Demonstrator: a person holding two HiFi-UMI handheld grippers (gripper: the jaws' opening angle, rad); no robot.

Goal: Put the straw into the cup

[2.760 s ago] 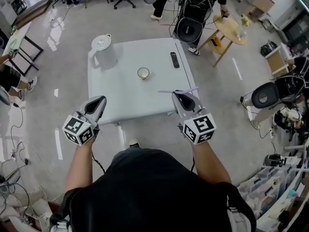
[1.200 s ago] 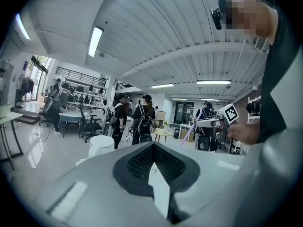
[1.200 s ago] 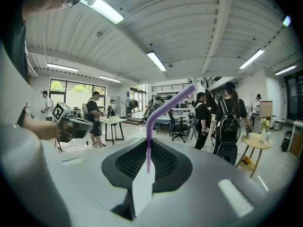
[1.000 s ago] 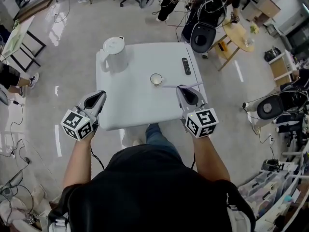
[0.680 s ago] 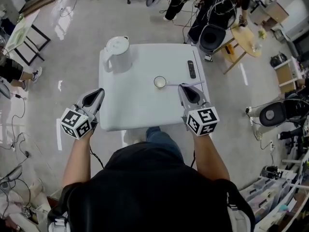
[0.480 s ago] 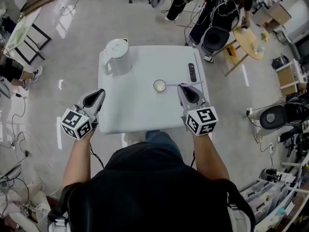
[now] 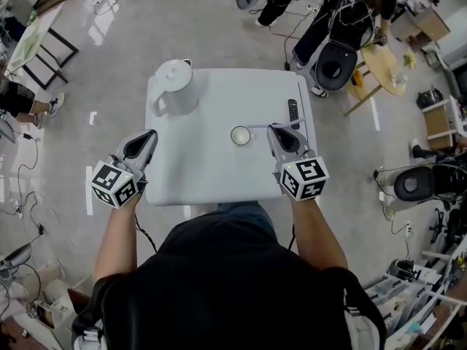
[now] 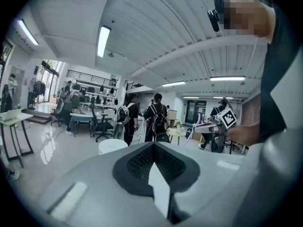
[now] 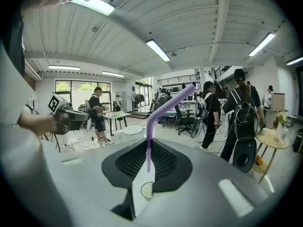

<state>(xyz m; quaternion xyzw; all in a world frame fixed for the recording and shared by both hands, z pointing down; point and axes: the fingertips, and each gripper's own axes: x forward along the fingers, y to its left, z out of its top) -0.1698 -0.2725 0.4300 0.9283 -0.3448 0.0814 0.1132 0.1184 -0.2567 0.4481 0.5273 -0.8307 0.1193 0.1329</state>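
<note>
A small white cup (image 7: 240,135) stands upright near the middle of the white table (image 7: 197,166). My right gripper (image 7: 276,129) hovers just right of the cup, shut on a bent purple straw (image 7: 271,125) that lies roughly level, its left end reaching close to the cup's rim. In the right gripper view the straw (image 9: 160,113) rises from between the closed jaws of the right gripper (image 9: 149,146) and bends to the right, and the cup (image 9: 147,190) shows through the slit below. My left gripper (image 7: 149,135) is shut and holds nothing, over the table's left front edge; in its own view the left gripper (image 8: 154,146) points across the room.
A white kettle (image 7: 172,86) stands at the table's far left corner. A black remote (image 7: 293,110) lies near the right edge. Beyond the table are a black fan (image 7: 338,63), a round wooden side table (image 7: 385,68) and several people. My legs are at the table's front edge.
I have stepped up to the table. The right gripper has carried the straw left and forward, and its end now lies next to the cup. The left gripper has kept its pose.
</note>
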